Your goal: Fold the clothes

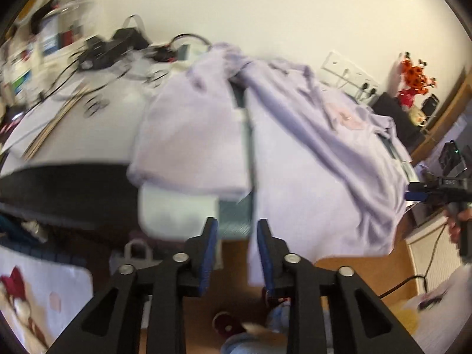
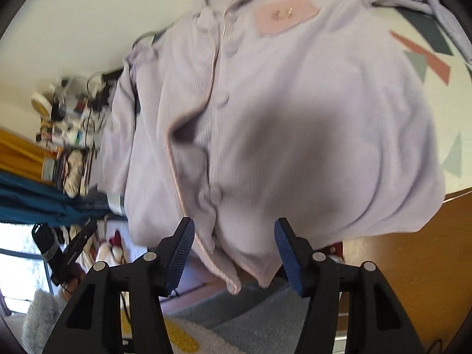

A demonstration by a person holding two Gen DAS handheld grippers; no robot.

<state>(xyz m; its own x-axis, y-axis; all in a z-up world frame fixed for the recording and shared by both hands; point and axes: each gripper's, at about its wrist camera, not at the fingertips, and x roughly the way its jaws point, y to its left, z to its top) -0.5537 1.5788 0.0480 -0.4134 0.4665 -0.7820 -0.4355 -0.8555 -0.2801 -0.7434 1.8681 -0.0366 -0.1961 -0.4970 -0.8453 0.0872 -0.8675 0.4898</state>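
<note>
The left gripper (image 1: 237,230) has its jaws a little apart, and nothing is between the blue pads (image 1: 210,253). No cloth touches them. Just ahead of the tips lies a white block (image 1: 177,212), blurred, and past it the lilac shirt (image 1: 295,162) is spread on the table (image 1: 97,124). One folded part of the shirt lies ahead and slightly left of the jaws, the bigger part ahead and to the right, and its hem hangs over the table edge. A dark gap runs between both parts, straight ahead of the jaws. Far left of the jaws there are cables (image 1: 97,56) and other small things, too blurred to name. At the far right edge, the right gripper (image 1: 433,190) shows beside the shirt hem.

The right gripper (image 2: 234,230) has its jaws wide apart. The shirt (image 2: 295,118) hangs down over the table edge between and just beyond the tips, but the pads (image 2: 180,253) do not press on it. The button row and pink trim run away from the left jaw. Far ahead is a pink pocket (image 2: 284,14). A patterned cover (image 2: 424,59) shows right of the shirt. Below the jaws there is a rug (image 2: 250,318).
</note>
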